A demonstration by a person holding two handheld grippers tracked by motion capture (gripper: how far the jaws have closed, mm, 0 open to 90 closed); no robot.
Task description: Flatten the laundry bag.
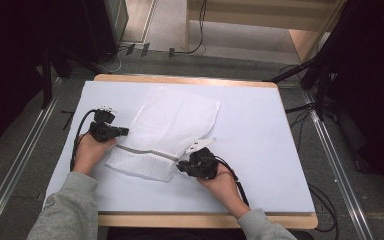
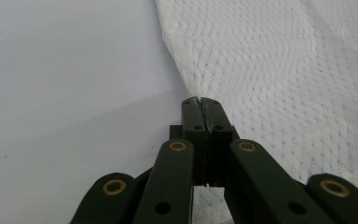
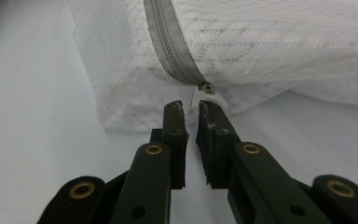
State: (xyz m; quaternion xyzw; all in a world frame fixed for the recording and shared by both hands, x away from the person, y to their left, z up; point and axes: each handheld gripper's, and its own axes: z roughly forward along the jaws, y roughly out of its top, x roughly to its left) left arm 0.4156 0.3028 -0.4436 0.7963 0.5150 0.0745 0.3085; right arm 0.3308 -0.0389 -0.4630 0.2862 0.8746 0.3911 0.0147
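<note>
1. A white mesh laundry bag [image 1: 165,132] is lying flat on the white sheet [image 1: 260,145] covering a wooden table [image 1: 205,219], angled so that its far corner is pointing toward the table's back edge.
2. A grey zipper [image 3: 172,44] is running across the bag near its closer end, showing in the high view as a thin grey line [image 1: 145,151].
3. A small metal slider with a white pull tab [image 3: 206,95] is sitting at the zipper's end, at the bag's edge.
4. The right gripper [image 3: 191,109] is pointing at that tab, its jaws standing slightly parted with a narrow gap between them and the tab just beyond their tips; whether they are touching it cannot be told.
5. In the high view, the right gripper [image 1: 182,167] is resting at the bag's near right corner, held by the person's right hand [image 1: 225,185].
6. The left gripper [image 2: 201,103] is pressing its jaws fully together at the bag's left edge; whether any mesh is pinched between them cannot be told.
7. The left hand [image 1: 91,150], in a grey sleeve [image 1: 67,210], is holding that gripper [image 1: 125,131] against the bag's left side.
8. No brand, label or writing is readable on the bag or the grippers.
</note>
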